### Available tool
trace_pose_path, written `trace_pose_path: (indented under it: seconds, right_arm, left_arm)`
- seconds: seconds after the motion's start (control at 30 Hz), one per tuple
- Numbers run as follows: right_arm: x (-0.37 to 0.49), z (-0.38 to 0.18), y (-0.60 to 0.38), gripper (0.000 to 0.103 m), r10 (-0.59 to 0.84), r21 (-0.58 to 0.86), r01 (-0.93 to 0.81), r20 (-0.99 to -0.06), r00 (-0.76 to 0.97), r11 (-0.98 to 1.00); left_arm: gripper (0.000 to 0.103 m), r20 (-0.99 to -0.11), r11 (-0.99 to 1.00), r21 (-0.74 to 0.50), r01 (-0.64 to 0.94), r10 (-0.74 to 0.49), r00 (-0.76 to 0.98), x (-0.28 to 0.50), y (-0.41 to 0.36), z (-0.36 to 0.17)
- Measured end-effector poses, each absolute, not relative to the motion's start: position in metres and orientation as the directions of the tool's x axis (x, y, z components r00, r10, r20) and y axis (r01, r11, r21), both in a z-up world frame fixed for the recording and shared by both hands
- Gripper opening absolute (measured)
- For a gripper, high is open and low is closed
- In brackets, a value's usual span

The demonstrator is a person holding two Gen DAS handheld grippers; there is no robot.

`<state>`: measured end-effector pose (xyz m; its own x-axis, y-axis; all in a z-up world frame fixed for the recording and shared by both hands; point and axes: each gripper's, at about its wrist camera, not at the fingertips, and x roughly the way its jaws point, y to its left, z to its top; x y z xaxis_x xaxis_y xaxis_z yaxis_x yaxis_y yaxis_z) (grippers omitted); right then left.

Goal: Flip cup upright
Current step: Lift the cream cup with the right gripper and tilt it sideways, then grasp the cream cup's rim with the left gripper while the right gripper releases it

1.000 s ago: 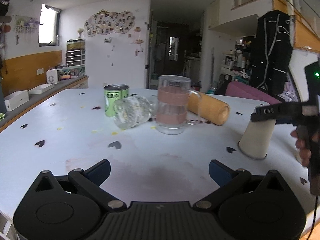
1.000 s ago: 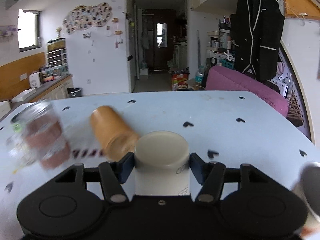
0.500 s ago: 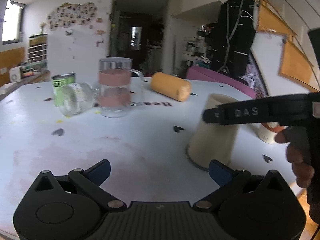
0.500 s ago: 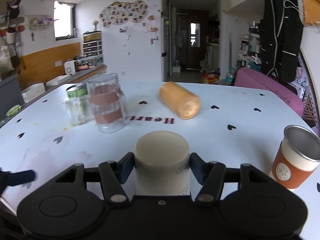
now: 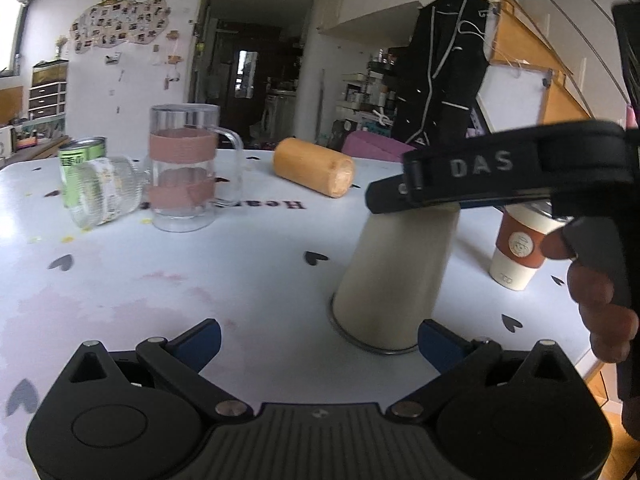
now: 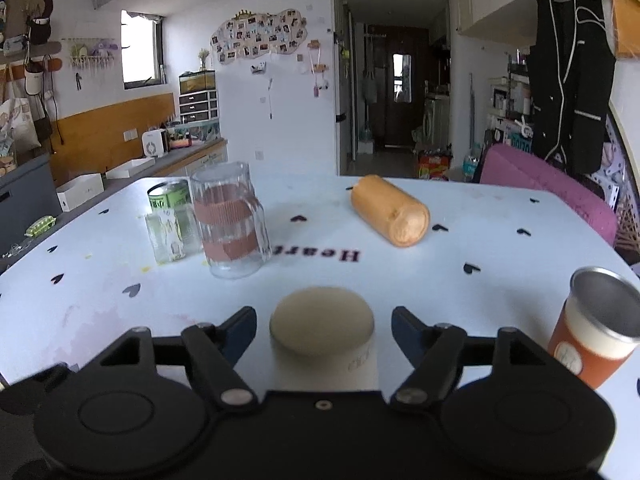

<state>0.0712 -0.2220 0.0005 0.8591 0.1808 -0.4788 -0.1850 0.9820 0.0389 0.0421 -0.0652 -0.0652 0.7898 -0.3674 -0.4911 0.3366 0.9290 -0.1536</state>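
A cream cup [image 5: 396, 276] stands upside down, mouth on the white table [image 5: 248, 264], slightly tilted. In the right wrist view its flat base [image 6: 322, 320] sits between the fingers of my right gripper [image 6: 323, 326], which is open, with gaps on both sides. In the left wrist view the right gripper's finger [image 5: 496, 172] crosses the cup's top. My left gripper [image 5: 318, 340] is open and empty, low over the table, its right finger close to the cup's rim.
A glass mug with brown bands [image 5: 184, 172], a clear jar lying on its side [image 5: 102, 190], a green can [image 5: 80, 160] and an orange cylinder lying down [image 5: 314, 168] are further back. An upright orange-sleeved cup [image 6: 592, 336] stands at the right.
My right gripper has opened and let go of the cream cup. My left gripper has moved closer to the cup, which now looms larger in its view.
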Motion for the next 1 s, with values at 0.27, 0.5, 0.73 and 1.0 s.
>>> trace_pose_path:
  seconds: [0.27, 0.5, 0.73, 1.0]
  right_arm:
    - [0.073, 0.000, -0.217, 0.059, 0.201, 0.034, -0.212, -0.495, 0.845, 0.977]
    - [0.053, 0.004, -0.217, 0.058, 0.227, 0.019, -0.249, -0.476, 0.850, 0.968]
    - [0.026, 0.003, -0.223, 0.058, 0.232, 0.000, -0.261, -0.457, 0.859, 0.965]
    - [-0.006, -0.010, -0.236, 0.058, 0.233, 0.019, -0.254, -0.465, 0.854, 0.967]
  left_arm:
    - [0.103, -0.519, 0.932, -0.150, 0.329, -0.358, 0.776, 0.058, -0.081, -0.075]
    - [0.103, -0.529, 0.940, -0.156, 0.305, -0.340, 0.778, 0.065, -0.077, -0.079]
    - [0.103, -0.526, 0.957, -0.158, 0.244, -0.291, 0.799, 0.065, -0.056, -0.081]
    - [0.103, -0.527, 0.951, -0.259, 0.168, -0.285, 0.801, 0.060, -0.017, -0.075]
